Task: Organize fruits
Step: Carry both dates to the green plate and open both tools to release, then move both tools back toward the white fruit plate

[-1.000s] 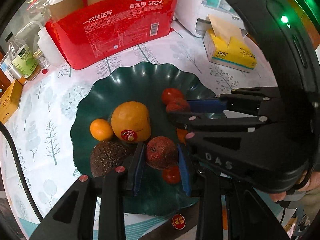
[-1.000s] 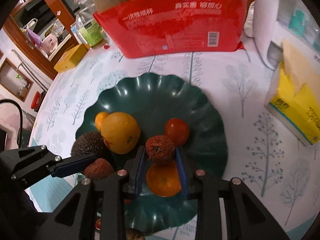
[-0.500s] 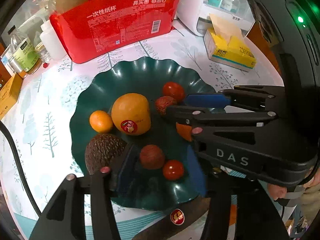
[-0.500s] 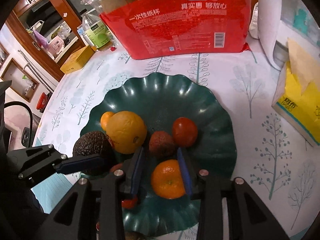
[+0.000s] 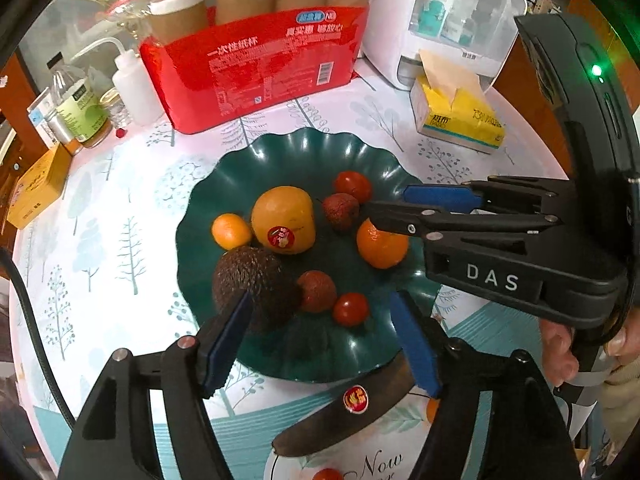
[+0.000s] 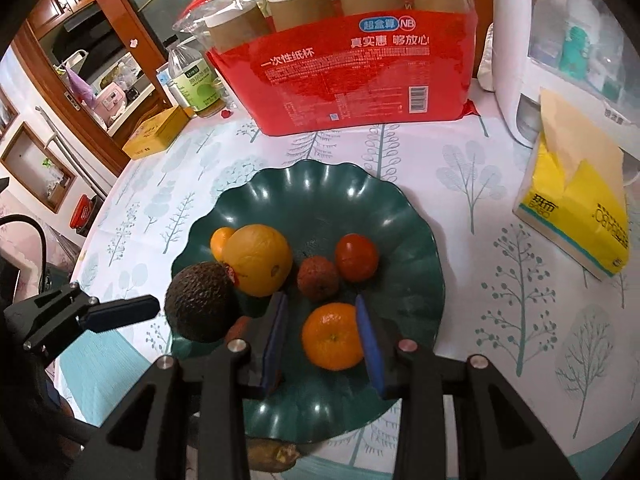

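Sitting already on the scalloped dark green plate point(image 5: 304, 152) are most of the fruits, so the sorting is looking largely done; the large orange with a sticker point(image 5: 283, 225) is lying near the middle, a small mandarin point(image 5: 231, 231) is touching its left side, and the avocado point(image 5: 256, 284) is resting just in front of both; two lychees, one point(image 5: 341, 211) behind and one point(image 5: 317, 291) in front, and two cherry tomatoes point(image 5: 353, 185) point(image 5: 350, 309) are filling the gaps, while a mid-sized tangerine point(image 6: 333, 336) is lying toward the right of the plate.

The left gripper point(image 5: 324, 340) is hanging wide apart and empty over the near rim, its blue pads flanking the avocado, the front lychee and the front tomato without touching them; the right gripper point(image 6: 322, 340) is standing moderately apart with its pads either side of the tangerine, a gap showing on both sides, so it is gripping nothing.

What is remaining, as far as the views are showing, is lying off the plate on the tree-print tablecloth point(image 5: 120, 248): a browned banana with a sticker point(image 5: 344, 412) just beside the near rim, another small tomato point(image 5: 326, 474) at the bottom edge, and a sliver of something orange point(image 5: 432, 410) behind the left gripper's right finger, too hidden to name; those are probably needing to be brought in next.
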Demonstrator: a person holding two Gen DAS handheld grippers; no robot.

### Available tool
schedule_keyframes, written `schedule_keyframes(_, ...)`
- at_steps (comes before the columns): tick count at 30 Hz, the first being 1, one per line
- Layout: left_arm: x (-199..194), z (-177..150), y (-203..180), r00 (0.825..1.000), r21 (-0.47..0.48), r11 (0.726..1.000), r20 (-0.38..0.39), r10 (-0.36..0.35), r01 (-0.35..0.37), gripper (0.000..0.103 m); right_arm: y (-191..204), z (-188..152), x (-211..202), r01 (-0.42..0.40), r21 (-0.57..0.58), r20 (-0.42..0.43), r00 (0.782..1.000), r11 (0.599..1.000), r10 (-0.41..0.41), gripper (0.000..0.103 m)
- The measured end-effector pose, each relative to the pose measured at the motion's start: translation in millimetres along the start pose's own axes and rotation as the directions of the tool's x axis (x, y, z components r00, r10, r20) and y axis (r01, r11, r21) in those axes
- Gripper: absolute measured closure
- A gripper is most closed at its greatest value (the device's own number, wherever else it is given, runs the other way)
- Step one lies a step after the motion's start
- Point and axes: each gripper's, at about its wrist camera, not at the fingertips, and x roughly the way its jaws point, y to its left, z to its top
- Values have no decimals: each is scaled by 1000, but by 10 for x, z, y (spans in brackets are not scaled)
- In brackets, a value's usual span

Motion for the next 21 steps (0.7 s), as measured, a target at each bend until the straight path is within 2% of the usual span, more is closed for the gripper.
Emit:
schedule_keyframes(8,-355,-62,9,1000,-20,1000,31,7,-6,24,159,-52,-327,20,-10,34,999,1000,-20,67)
schedule_keyframes(19,-963,-229,24,997,-57,998,82,4,1,21,410,-171,-989,40,7,104,994,999,-40,67)
schedule_keyframes(21,-1080,-272,13,996,-68,997,86,29,-23,20,459,-207,-1108,46,9,118,992,999,-47,67)
